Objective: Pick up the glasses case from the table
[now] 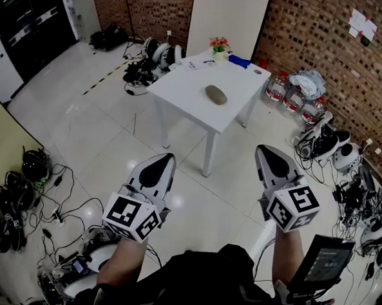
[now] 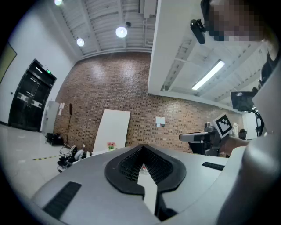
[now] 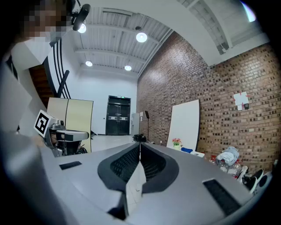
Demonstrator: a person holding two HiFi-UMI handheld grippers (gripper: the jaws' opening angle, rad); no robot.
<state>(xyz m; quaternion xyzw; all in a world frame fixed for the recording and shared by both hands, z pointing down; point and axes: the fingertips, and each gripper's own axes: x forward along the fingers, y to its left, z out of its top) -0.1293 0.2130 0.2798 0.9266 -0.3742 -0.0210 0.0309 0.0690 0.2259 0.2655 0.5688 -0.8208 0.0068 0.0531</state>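
The glasses case (image 1: pixel 216 94), a grey-brown oval, lies near the middle of the white table (image 1: pixel 182 93) far ahead of me in the head view. Both grippers are held level over the tiled floor, well short of the table and apart from the case. My left gripper (image 1: pixel 168 156) has its jaws together with nothing between them, which the left gripper view (image 2: pixel 142 146) also shows. My right gripper (image 1: pixel 262 148) is shut and empty too, its jaw tips meeting in the right gripper view (image 3: pixel 140 143). The case is hidden in both gripper views.
A small flower pot (image 1: pixel 219 48), a blue object (image 1: pixel 238 60) and papers (image 1: pixel 199 64) sit at the table's far end. Water bottles (image 1: pixel 291 93) stand by the brick wall. Cables and devices litter the floor at left (image 1: pixel 21 190) and right (image 1: pixel 345 158).
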